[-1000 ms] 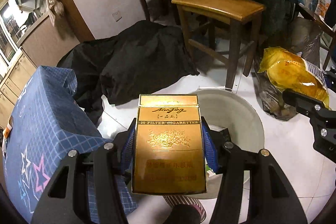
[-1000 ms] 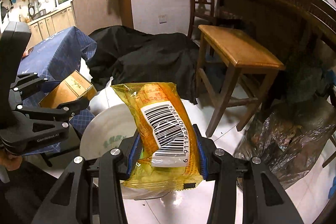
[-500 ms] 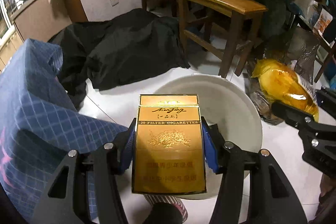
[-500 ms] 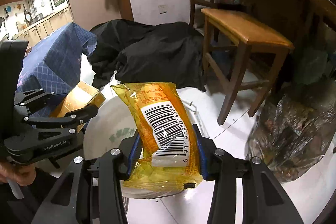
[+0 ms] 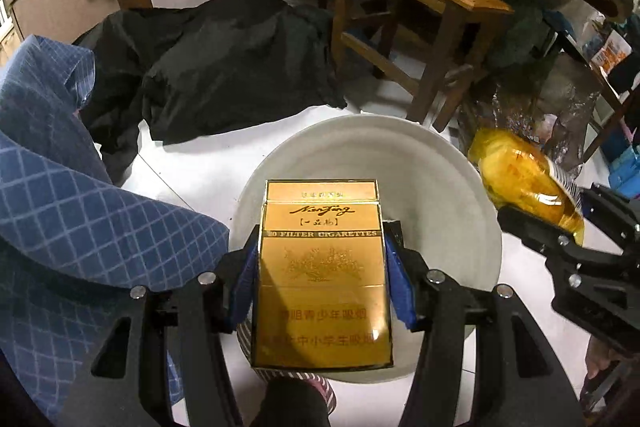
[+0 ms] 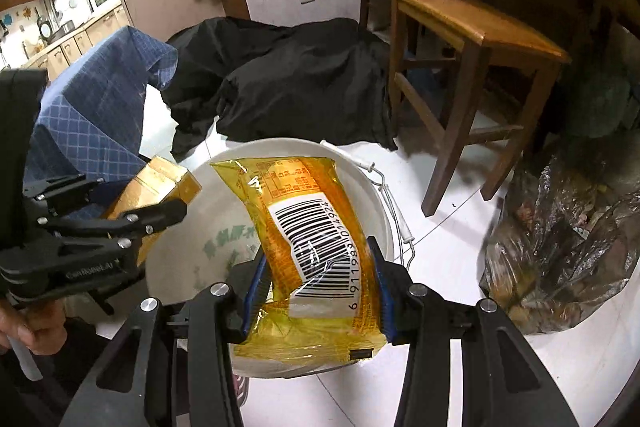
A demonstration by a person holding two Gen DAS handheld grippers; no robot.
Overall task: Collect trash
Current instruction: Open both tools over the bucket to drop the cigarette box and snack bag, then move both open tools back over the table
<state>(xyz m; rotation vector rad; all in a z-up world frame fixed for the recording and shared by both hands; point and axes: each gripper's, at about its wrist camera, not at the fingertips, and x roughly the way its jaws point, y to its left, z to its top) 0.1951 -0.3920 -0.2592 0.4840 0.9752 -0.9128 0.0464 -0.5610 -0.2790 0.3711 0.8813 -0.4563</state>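
My left gripper [image 5: 322, 267] clamps the cigarette pack [image 5: 322, 279] above the white bucket [image 5: 440, 187]. My right gripper [image 6: 318, 287], level alongside, pinches the yellow wrapper [image 6: 308, 239] over its rim.

Both grippers are matte black plastic frames with angular cut-outs and round silver screw heads at the joints. The left gripper [image 5: 322, 279] carries blue ribbed pads on its fingers [image 5: 245, 277]; the right gripper [image 6: 320, 291] has the same blue pads on its fingers [image 6: 382, 285]. Seen from the right wrist view, the left gripper's side bears small pale lettering, too blurred to read. A bare-skinned hand [image 6: 30, 327] shows at the lower left edge.
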